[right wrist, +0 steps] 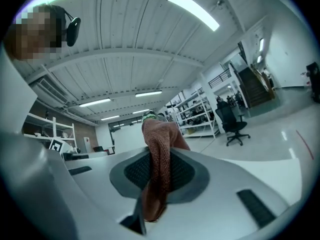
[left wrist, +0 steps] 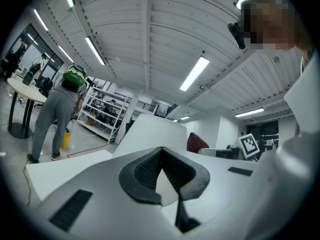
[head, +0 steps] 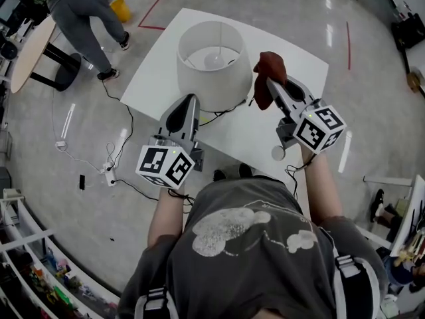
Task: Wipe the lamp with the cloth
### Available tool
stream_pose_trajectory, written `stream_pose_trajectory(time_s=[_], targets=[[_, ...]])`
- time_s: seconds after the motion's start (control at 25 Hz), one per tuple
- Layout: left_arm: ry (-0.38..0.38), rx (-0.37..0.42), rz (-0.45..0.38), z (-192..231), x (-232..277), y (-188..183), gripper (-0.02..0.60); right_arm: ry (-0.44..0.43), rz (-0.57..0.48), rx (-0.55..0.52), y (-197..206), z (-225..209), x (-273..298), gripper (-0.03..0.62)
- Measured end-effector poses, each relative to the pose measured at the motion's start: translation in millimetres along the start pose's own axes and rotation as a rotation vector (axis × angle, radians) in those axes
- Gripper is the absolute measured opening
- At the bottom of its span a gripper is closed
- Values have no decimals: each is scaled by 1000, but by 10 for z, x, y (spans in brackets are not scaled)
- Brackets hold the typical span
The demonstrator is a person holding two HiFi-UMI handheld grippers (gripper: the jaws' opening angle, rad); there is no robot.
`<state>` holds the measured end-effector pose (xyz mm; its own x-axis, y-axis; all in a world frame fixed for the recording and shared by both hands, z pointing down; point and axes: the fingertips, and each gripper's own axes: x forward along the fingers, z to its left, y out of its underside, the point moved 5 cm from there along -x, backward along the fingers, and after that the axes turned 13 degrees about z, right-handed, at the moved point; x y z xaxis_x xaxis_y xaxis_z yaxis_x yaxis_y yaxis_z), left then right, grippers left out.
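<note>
The right gripper clamps the rust-brown cloth just beside the lamp on the tabletop. The left gripper is closed on nothing. Wiping looks barely begun, if at all.

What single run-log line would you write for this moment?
left gripper: shut, empty | right gripper: shut on cloth | lamp: upright on table | cloth: beside lamp

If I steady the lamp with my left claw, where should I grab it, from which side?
Probably the top rim of the lampshade, from above on the near side by the left claw: the shade is too wide to span, but its open top lets one jaw slip inside.
</note>
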<state>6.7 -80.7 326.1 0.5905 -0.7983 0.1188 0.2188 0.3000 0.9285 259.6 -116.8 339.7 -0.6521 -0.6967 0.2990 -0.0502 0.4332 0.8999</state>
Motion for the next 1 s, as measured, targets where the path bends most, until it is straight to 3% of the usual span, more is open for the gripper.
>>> stream_pose_trajectory(time_s=[0.12, 0.32, 0.56, 0.8, 1.0], targets=[[-21, 12, -20, -74, -53, -29, 8, -73, -48, -49, -278, 98, 86, 58], [-56, 30, -21, -154, -91, -22, 8, -122, -27, -87, -343, 177, 257, 58], [-77, 30, -4, -142, -82, -40, 8, -63, 61, -82, -51, -59, 328, 58], [-90, 20, 19, -164, -26, 81, 8, -40, 135, 24, 453, -388, 481, 58], [-114, 7, 24, -152, -31, 80, 8, -16, 191, 50, 564, -564, 481, 58]])
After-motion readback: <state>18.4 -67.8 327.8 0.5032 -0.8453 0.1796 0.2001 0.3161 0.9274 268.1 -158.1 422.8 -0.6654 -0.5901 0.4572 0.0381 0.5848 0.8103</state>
